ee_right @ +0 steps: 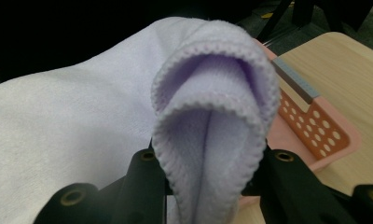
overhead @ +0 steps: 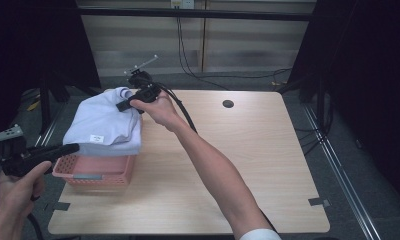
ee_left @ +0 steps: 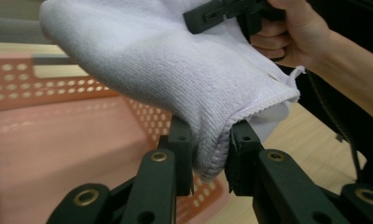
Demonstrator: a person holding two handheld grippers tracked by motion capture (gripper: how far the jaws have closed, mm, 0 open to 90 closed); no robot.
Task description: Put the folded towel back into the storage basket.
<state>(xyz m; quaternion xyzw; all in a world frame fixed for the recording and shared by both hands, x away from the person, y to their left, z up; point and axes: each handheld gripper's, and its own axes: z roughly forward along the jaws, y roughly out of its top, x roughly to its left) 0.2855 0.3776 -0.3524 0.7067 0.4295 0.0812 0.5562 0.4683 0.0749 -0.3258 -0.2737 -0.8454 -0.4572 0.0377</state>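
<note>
Both grippers (ee_left: 210,156) (ee_right: 208,182) clamp the towel (overhead: 105,125); keep it level, lowering it squarely into the basket (overhead: 95,177), left of frame.

— What is the right hand-held gripper (ee_right: 208,186) gripping?
— Its black jaws are pinching a folded edge of the pale towel (ee_right: 82,116), which is bulging up between them in a loop.
— And behind it?
— A pink basket (ee_right: 315,126) with holes is sitting on the wooden worktop (ee_right: 343,60), right of the towel.
</note>
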